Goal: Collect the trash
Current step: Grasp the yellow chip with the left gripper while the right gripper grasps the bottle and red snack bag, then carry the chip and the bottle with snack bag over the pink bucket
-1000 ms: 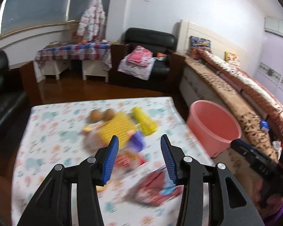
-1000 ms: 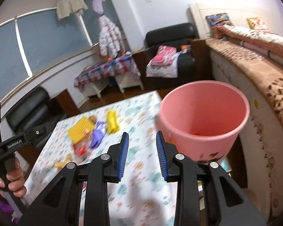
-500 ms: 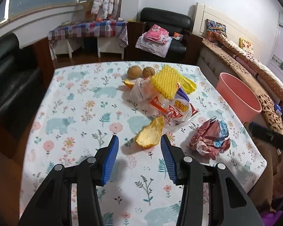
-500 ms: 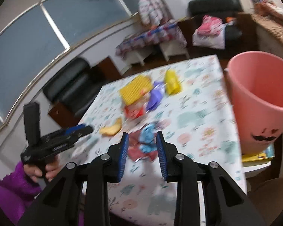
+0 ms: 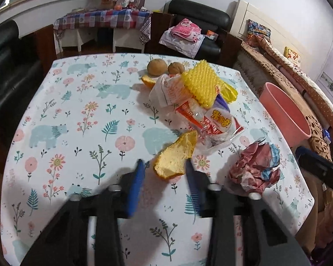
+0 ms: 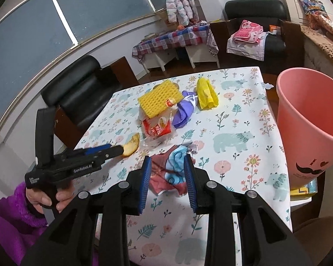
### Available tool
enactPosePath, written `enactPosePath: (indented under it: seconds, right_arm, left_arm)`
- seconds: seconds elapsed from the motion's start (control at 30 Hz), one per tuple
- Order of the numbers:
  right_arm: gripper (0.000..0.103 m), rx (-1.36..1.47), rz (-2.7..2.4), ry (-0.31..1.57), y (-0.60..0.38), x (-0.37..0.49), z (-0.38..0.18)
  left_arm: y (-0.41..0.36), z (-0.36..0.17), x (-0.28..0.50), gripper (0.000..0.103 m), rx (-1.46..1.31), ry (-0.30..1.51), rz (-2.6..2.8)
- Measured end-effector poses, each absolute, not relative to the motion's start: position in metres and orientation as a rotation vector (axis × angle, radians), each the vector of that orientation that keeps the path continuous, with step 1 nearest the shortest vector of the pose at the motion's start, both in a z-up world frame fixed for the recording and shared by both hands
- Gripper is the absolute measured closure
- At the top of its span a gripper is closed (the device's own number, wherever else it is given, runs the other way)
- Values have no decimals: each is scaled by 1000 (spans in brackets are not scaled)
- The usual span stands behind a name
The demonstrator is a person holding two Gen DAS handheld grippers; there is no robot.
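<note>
A table (image 5: 62, 115) under a white cloth printed with bears and flowers fills the middle of a lived-in room, with black armchairs, a checked-cloth side table and a long patterned bed edge around it, and a pink bin (image 6: 308, 119) standing just off the table's right side. The left gripper (image 5: 164, 166) has just been closing, its blue jaws now narrow with the orange peel (image 5: 175, 155) between them, tips at the peel's near end. The right gripper (image 6: 166, 161) hangs half-open over a crumpled red-and-blue wrapper (image 6: 173, 170); more wrappers, a yellow foam net (image 5: 199, 84) and two walnuts (image 5: 157, 67) lie farther back.
</note>
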State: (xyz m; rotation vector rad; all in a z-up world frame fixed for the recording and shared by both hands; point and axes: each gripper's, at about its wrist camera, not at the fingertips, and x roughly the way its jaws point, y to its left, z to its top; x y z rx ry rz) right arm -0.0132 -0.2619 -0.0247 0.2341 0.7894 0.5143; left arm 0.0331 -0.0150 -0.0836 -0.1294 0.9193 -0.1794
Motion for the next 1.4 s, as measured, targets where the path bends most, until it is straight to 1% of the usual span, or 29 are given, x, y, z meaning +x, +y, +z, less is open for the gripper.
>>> enactPosePath:
  seconds: [0.03, 0.07, 0.33, 0.37, 0.43, 0.47, 0.83, 0.87, 0.9, 0.93, 1.0, 1.07, 1.17, 1.4]
  right_arm:
    - [72, 235, 510, 788, -261, -10, -24]
    - [72, 234, 506, 787, -261, -7, -23]
    - [72, 254, 516, 845, -241, 30, -28]
    - [68, 252, 520, 854, -237, 35, -29]
    - [55, 242, 520, 865, -229, 44, -30]
    - [53, 238, 519, 869, -227, 47, -31]
    - [53, 192, 461, 990, -197, 85, -58]
    - [54, 186, 463, 1005, -195, 88, -60]
    - [58, 187, 493, 1024, -191, 89, -63]
    - [70, 181, 503, 1030, -188, 88, -64]
    - [75, 162, 520, 1022, -184, 83, -63]
    - [83, 167, 540, 1019, -183, 78, -62]
    - [87, 180, 571, 1008, -183, 68, -58]
    - [87, 212, 631, 968, -188, 35, -40]
  left_arm:
    - [-14, -85, 34, 86, -136, 925, -181]
    - [-11, -86, 35, 97, -144, 926, -173]
    - [12, -73, 27, 99, -194, 876, -161]
    - [14, -71, 25, 99, -201, 870, -161]
    - [20, -67, 22, 99, -213, 857, -160]
    - [21, -66, 21, 99, -216, 855, -159]
    - [38, -62, 19, 99, -263, 839, -151]
    - [39, -62, 18, 99, -267, 838, -150]
    - [39, -62, 17, 98, -272, 835, -151]
    - [40, -61, 16, 98, -273, 830, -152]
    - [40, -60, 15, 99, -271, 826, -152]
    - [41, -58, 14, 99, -269, 824, -152]
    - [41, -54, 13, 98, -266, 814, -150]
    - [46, -40, 4, 98, -262, 777, -133]
